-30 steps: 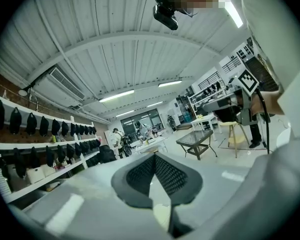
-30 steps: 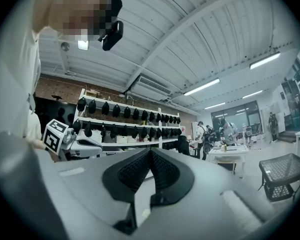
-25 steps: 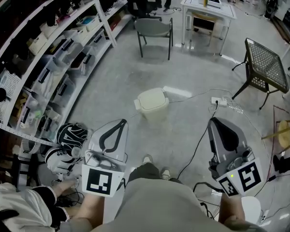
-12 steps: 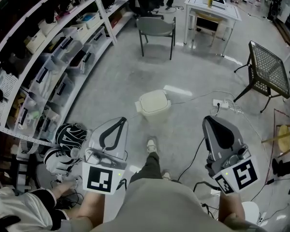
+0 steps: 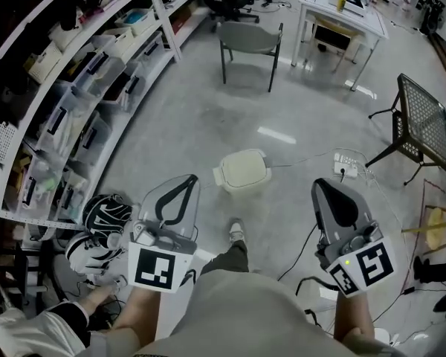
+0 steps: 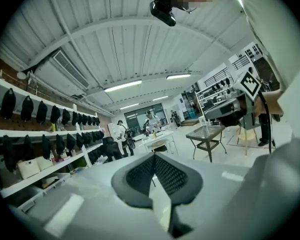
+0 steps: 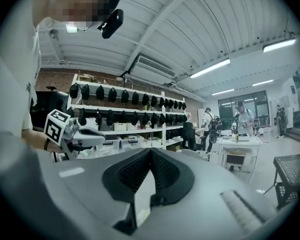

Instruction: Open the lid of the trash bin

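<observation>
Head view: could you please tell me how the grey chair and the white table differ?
The grey chair is dark-legged and its seat is bare; the white table is white all over and carries small items. The chair stands nearer the shelves. Both stand beyond the trash bin.

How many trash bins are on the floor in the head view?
1. The trash bin stands on the floor ahead of the person's shoe; shelves could hide others.
</observation>
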Motion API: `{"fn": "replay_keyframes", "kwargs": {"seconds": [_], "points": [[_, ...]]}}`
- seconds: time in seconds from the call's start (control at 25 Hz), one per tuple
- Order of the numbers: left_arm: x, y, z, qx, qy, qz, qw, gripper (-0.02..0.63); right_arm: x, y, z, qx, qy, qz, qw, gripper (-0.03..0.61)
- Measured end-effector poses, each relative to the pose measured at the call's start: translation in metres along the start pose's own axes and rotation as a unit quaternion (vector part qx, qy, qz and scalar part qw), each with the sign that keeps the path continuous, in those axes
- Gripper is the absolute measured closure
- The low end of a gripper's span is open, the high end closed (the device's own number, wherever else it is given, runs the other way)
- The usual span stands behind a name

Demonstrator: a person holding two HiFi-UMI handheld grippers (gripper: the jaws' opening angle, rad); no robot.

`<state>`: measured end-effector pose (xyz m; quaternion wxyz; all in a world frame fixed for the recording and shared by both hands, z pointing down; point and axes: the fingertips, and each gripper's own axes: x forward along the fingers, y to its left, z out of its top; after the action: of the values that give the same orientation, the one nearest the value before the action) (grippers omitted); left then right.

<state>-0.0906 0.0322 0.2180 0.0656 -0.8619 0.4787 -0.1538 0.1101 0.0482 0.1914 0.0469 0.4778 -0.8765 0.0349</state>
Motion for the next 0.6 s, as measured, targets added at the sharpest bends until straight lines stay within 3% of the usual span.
{"fn": "replay_keyframes", "kwargs": {"seconds": [0.28,0.6], "points": [[0.063,0.077,-0.012,-0.012,0.004,-0.001,0.9999,0.612,0.084,-0.026,0.002,-0.001,0.019,-0.019,1.0,0.575],[0.108,0.105,-0.028,-0.023,0.015,-0.012,0.9996,0.612,0.143,-0.048,-0.013,0.04,0.047,0.001,0.998,0.575]]}}
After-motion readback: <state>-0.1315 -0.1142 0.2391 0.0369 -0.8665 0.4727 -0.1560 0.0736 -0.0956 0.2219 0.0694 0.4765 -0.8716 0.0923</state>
